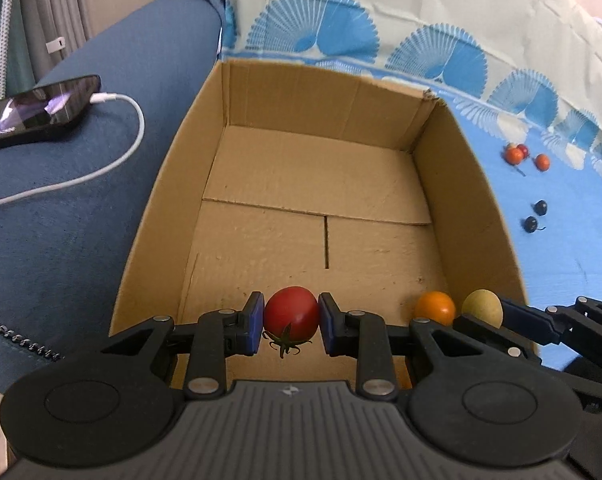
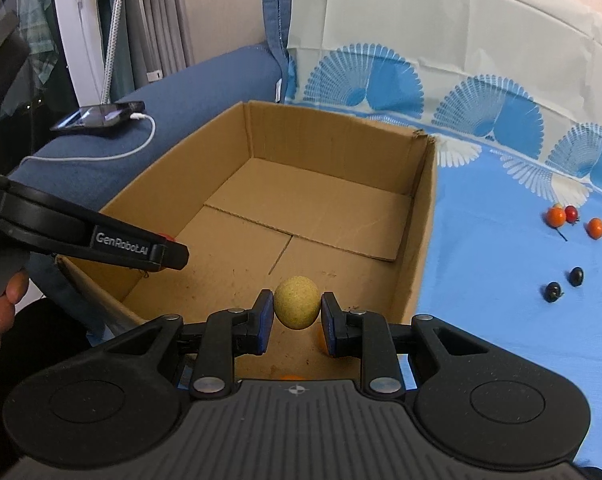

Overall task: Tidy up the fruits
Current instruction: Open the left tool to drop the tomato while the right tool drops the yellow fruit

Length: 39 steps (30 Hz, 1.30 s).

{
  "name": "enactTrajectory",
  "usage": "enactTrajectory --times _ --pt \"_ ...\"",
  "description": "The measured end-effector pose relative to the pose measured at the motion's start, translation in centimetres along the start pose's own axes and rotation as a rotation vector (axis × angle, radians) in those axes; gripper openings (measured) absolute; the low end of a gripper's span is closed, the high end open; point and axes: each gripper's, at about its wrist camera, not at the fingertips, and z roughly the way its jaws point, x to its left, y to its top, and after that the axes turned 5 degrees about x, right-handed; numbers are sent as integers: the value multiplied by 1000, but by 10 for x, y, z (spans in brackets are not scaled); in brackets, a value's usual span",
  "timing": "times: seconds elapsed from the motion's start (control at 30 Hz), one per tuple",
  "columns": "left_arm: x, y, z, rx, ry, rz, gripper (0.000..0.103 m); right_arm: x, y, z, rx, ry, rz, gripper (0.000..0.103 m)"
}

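Left gripper [image 1: 291, 328], marked "GenRobot.AI", clamped a red tomato [image 1: 291, 313]; right gripper [image 2: 295, 322] pinched a yellow-green fruit [image 2: 297, 302] over the cardboard box [image 2: 333, 140].

The only writing I could read was "GenRobot.AI", printed in pale letters along the side of the black plastic left gripper [image 2: 173, 254] I held, seen from my right wrist camera. No other label, number or sign was legible to me.
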Motion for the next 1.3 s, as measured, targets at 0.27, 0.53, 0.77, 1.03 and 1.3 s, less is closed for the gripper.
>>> enactTrajectory --times 0.27,0.53,0.77,1.03,1.3 --pt "3 0 28 50 21 1 32 -3 -4 21 45 7 0 27" --pt "8 -4 50 95 45 0 32 -5 -8 33 70 -1 1 27" --pt "10 -5 58 111 60 3 32 -5 -7 35 62 -7 -23 27" --pt "7 -6 49 74 44 17 76 -7 -4 34 75 10 6 47" --pt "-1 -12 2 -14 65 29 103 -1 4 -6 18 -31 -9 94"
